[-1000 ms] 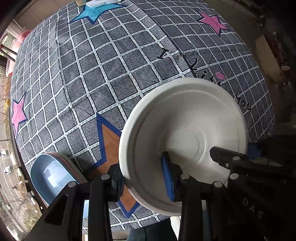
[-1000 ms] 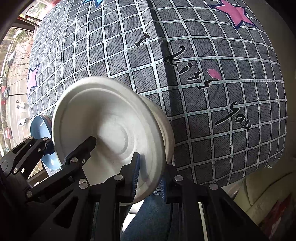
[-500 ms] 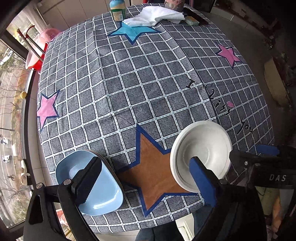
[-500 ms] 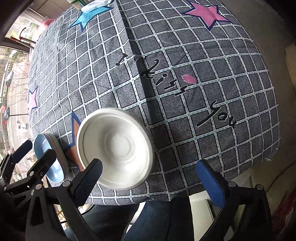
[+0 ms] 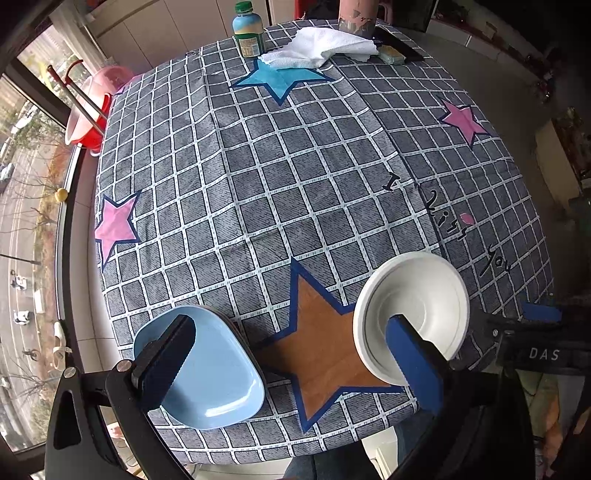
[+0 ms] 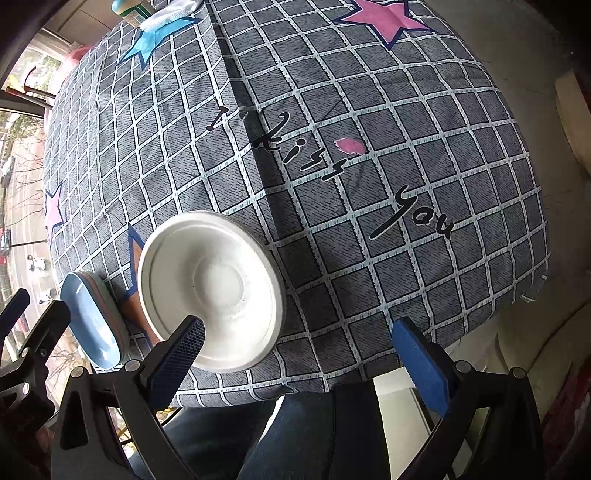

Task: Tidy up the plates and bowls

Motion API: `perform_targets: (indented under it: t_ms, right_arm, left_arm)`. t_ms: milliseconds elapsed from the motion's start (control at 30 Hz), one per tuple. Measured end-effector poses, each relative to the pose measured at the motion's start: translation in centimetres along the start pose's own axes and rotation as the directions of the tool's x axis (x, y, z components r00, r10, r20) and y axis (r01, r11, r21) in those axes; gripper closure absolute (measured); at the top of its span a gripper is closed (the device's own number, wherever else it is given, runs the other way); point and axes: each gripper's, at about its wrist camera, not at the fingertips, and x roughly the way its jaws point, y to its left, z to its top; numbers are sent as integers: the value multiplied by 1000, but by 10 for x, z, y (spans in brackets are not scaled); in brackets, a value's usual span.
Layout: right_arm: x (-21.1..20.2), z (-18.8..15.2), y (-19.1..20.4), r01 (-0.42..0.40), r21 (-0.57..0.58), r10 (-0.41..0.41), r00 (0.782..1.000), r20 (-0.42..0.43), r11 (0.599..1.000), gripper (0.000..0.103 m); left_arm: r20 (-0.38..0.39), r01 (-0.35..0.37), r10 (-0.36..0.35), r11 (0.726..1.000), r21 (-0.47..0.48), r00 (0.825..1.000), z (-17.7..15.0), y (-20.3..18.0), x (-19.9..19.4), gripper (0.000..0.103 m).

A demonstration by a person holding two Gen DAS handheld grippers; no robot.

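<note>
A white round bowl [image 5: 413,314] rests on the checked tablecloth [image 5: 280,177] near the front edge, beside a brown star. It also shows in the right wrist view [image 6: 214,291]. A light blue dish [image 5: 214,373] stacked on a brown-rimmed one sits at the front left; it also shows in the right wrist view [image 6: 90,325]. My left gripper [image 5: 291,365] is open and empty, raised above both dishes. My right gripper [image 6: 299,362] is open and empty, back from the table's front edge, with the white bowl by its left finger.
At the far edge stand a green-capped bottle [image 5: 248,31], a white cloth [image 5: 321,48] and a yellow sponge [image 5: 392,54]. A pink and red basin [image 5: 94,107] sits off the table's left side. The person's legs [image 6: 295,435] are below the front edge.
Both grippers let go of the white bowl, opened wide and pulled back and up from the table. The bowl now lies on the cloth.
</note>
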Motion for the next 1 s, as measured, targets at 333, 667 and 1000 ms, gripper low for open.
perform_targets:
  t_ms: [333, 667, 1000]
  right_arm:
    - [2, -9, -7, -5, 29, 6, 1000, -21, 1000, 1]
    - [11, -12, -7, -7, 44, 8, 999, -37, 999, 1]
    - [41, -9, -6, 41, -5, -42, 997, -72, 999, 1]
  left_arm:
    - [2, -7, 7, 1000, 3, 1000, -1, 0, 0, 0]
    - [-10, -6, 7, 1000, 16, 1000, -2, 0, 2, 0]
    - [-136, 20, -12, 998, 59, 991, -4, -28, 57, 0]
